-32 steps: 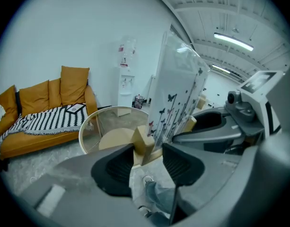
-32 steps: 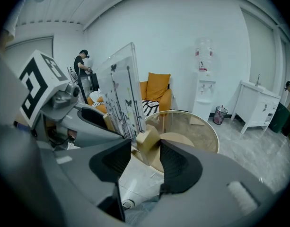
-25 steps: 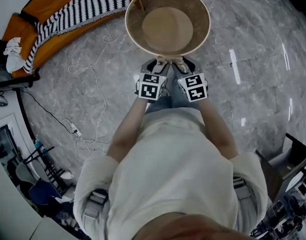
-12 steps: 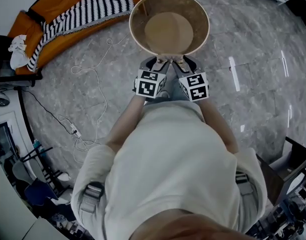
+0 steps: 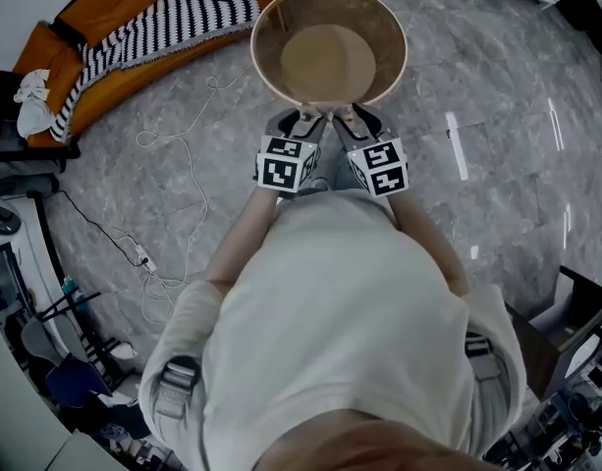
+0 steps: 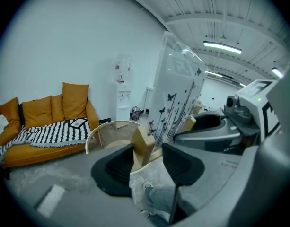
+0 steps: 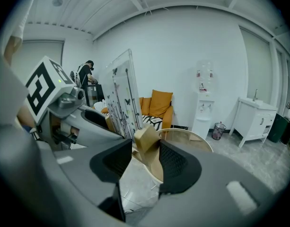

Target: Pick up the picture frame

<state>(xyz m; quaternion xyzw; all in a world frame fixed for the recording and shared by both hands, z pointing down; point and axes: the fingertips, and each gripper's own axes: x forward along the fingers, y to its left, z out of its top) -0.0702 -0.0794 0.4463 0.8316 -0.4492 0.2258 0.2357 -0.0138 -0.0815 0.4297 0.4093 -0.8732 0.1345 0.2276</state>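
Note:
The picture frame is a clear upright panel [image 6: 177, 94] printed with butterflies, standing on two wooden block feet. My left gripper [image 6: 147, 163] has one block [image 6: 144, 143] between its jaws. My right gripper [image 7: 145, 161] holds the other block [image 7: 146, 139], its jaws closing on it, with the panel [image 7: 122, 98] rising to its left. In the head view both grippers, left [image 5: 302, 119] and right [image 5: 351, 117], sit side by side at the near rim of the round table [image 5: 399, 42]. The frame hangs clear of the floor.
An orange sofa [image 5: 104, 8] with a striped blanket stands at the far left, and a white cable [image 5: 188, 180] trails over the grey floor. A water dispenser [image 6: 122, 96] and a white cabinet [image 7: 254, 119] line the wall. A person [image 7: 86, 79] stands far off.
Both grippers have risen together with the frame's wooden feet still between their jaws. In the head view the marker cubes sit slightly higher and further left.

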